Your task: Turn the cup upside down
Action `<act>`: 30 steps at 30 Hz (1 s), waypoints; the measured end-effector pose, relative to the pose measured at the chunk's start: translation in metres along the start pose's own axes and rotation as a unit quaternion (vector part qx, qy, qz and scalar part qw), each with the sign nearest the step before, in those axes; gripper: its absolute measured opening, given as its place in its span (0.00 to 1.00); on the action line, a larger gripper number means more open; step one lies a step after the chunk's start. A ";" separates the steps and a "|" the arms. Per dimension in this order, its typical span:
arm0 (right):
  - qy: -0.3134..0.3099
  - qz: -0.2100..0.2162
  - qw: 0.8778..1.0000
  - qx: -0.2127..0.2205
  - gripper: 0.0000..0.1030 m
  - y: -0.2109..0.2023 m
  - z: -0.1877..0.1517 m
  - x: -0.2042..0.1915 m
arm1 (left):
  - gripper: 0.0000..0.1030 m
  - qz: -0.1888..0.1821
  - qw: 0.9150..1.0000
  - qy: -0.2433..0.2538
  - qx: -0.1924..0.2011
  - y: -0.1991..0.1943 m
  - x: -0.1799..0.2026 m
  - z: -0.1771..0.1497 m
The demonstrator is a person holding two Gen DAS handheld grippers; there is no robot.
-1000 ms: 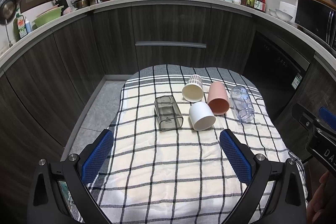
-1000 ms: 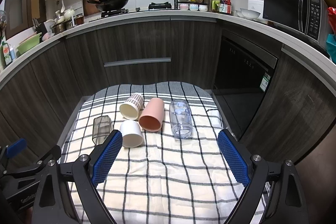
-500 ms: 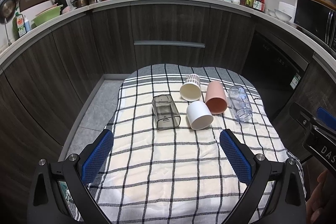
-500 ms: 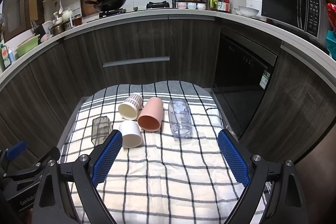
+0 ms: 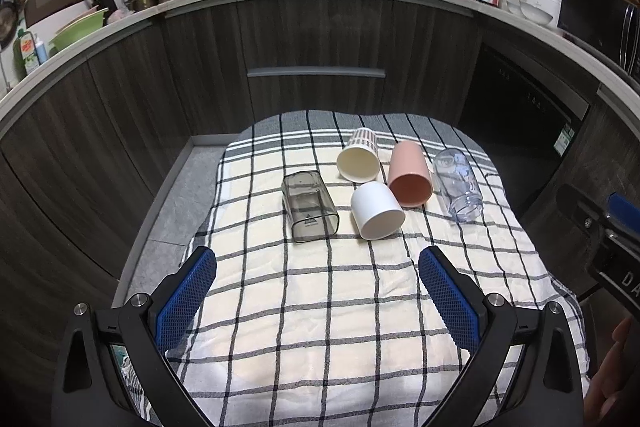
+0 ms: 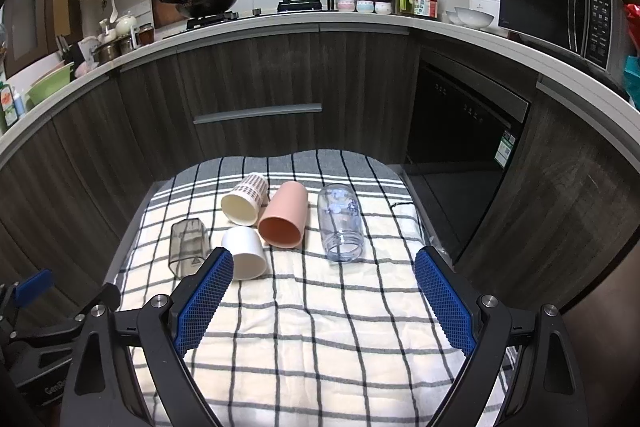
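Note:
Several cups lie on their sides on a checked cloth (image 5: pixel 320 307): a smoky square cup (image 5: pixel 309 207) (image 6: pixel 188 247), a white cup (image 5: pixel 377 210) (image 6: pixel 245 253), a cream patterned cup (image 5: pixel 359 159) (image 6: pixel 244 199), a pink cup (image 5: pixel 409 173) (image 6: pixel 285 214) and a clear cup (image 5: pixel 458 186) (image 6: pixel 340 223). My left gripper (image 5: pixel 318 291) is open and empty, short of the cups. My right gripper (image 6: pixel 324 295) is open and empty, also short of them.
The cloth covers a low table (image 6: pixel 408 183) in a kitchen. Dark cabinets (image 5: pixel 316 67) curve around behind it, with a dishwasher (image 6: pixel 460 123) to the right. The right gripper's body (image 5: pixel 604 239) shows at the left view's right edge, the left gripper's body (image 6: pixel 36 331) at the right view's left edge.
Both grippers have drawn back and risen slightly, so the cups sit a little farther off. The cups have not moved. Both grippers stay open.

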State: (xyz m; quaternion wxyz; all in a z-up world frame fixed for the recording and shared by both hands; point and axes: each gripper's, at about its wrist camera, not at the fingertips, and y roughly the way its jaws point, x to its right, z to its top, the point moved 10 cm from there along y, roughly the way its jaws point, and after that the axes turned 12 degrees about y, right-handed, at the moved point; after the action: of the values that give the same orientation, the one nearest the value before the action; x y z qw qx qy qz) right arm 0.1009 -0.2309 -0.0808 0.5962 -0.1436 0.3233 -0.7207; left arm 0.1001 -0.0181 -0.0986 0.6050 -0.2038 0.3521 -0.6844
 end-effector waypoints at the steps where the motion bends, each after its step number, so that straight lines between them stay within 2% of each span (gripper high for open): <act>1: 0.000 -0.003 1.000 0.000 0.90 0.001 0.001 0.001 | 1.00 -0.004 1.000 0.001 -0.002 0.004 0.002 0.002; 10: 0.017 -0.028 0.999 -0.006 0.90 0.023 0.020 0.025 | 1.00 -0.047 0.998 0.033 -0.024 0.047 0.042 0.037; 19: 0.046 -0.057 0.996 -0.042 0.90 0.069 0.043 0.060 | 1.00 -0.075 0.993 0.071 -0.049 0.094 0.085 0.084; 23: 0.064 -0.061 0.995 -0.043 0.90 0.089 0.060 0.075 | 0.99 -0.098 0.989 0.066 -0.085 0.125 0.100 0.096; 30: 0.073 -0.070 0.994 -0.036 0.90 0.118 0.082 0.089 | 0.95 -0.126 0.977 0.074 -0.158 0.187 0.129 0.102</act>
State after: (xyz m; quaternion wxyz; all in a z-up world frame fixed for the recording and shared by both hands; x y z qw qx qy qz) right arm 0.2179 -0.3493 -0.1102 0.5135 -0.1344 0.3802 -0.7574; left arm 0.2764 -0.1709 -0.1855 0.4466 -0.2880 0.4711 -0.7040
